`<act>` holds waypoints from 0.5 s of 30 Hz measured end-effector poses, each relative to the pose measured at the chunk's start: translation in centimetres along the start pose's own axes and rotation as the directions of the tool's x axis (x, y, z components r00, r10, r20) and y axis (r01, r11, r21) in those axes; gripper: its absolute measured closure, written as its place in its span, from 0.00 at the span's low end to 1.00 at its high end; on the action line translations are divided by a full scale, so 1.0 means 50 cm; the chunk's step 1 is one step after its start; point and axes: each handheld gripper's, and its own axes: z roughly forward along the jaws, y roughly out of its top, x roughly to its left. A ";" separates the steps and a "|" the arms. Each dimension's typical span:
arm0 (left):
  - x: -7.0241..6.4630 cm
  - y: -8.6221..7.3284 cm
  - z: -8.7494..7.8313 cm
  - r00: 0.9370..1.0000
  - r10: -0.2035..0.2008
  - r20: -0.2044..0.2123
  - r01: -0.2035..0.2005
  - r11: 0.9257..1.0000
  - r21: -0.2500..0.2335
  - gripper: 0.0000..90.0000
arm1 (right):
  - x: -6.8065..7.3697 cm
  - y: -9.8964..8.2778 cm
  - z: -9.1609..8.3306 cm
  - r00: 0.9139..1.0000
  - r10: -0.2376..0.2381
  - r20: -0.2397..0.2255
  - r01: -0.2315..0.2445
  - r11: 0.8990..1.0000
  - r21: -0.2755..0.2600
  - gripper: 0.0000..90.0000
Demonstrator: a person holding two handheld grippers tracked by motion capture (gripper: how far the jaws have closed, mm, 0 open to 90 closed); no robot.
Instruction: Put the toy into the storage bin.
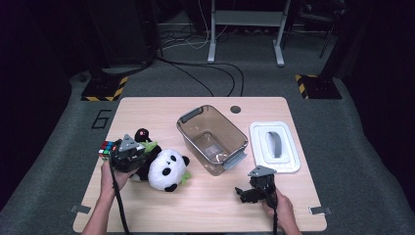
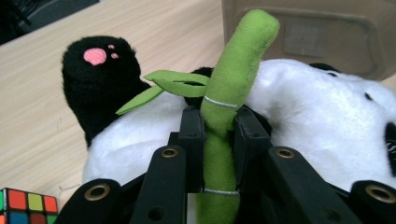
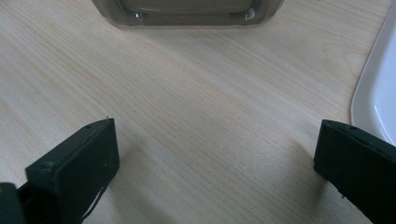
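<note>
1. A Rubik's cube (image 1: 105, 149) sits near the table's (image 1: 147, 210) left edge, just beside the left gripper (image 1: 138, 153).
2. The left gripper's 2 jaws are clamped on the green bamboo stalk (image 2: 224, 112) of the panda plush (image 1: 166, 169), which lies left of centre.
3. A clear bin (image 1: 211, 138) stands open mid-table.
4. The right gripper (image 1: 244, 192) rests near the front edge, jaws wide apart over bare wood.
5. A white lid (image 1: 274, 146) lies flat at right.
</note>
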 end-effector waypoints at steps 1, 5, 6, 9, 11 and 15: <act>0.000 0.000 -0.004 1.000 -0.005 0.003 0.005 1.000 -0.012 0.85 | 0.000 0.000 0.000 1.000 -0.002 -0.002 0.002 1.000 0.000 0.00; 0.002 0.002 -0.018 1.000 -0.007 0.018 0.008 0.999 -0.034 0.85 | -0.002 0.000 0.000 1.000 -0.007 -0.008 0.007 1.000 0.002 0.00; 0.003 0.002 -0.021 1.000 -0.015 0.026 0.016 0.999 -0.042 0.85 | -0.002 0.000 0.000 1.000 -0.008 -0.009 0.008 1.000 0.002 0.00; 0.001 0.003 -0.030 0.999 -0.014 0.038 0.016 0.998 -0.056 0.85 | -0.002 0.000 0.000 1.000 -0.008 -0.009 0.008 1.000 0.001 0.00; -0.002 0.004 -0.036 0.999 -0.006 0.038 0.008 0.998 -0.058 0.85 | -0.002 0.000 0.000 1.000 -0.008 -0.009 0.008 1.000 0.002 0.00; -0.004 0.008 -0.049 0.999 0.002 0.047 0.001 0.998 -0.063 0.85 | -0.002 0.000 0.000 1.000 -0.008 -0.009 0.008 1.000 0.002 0.00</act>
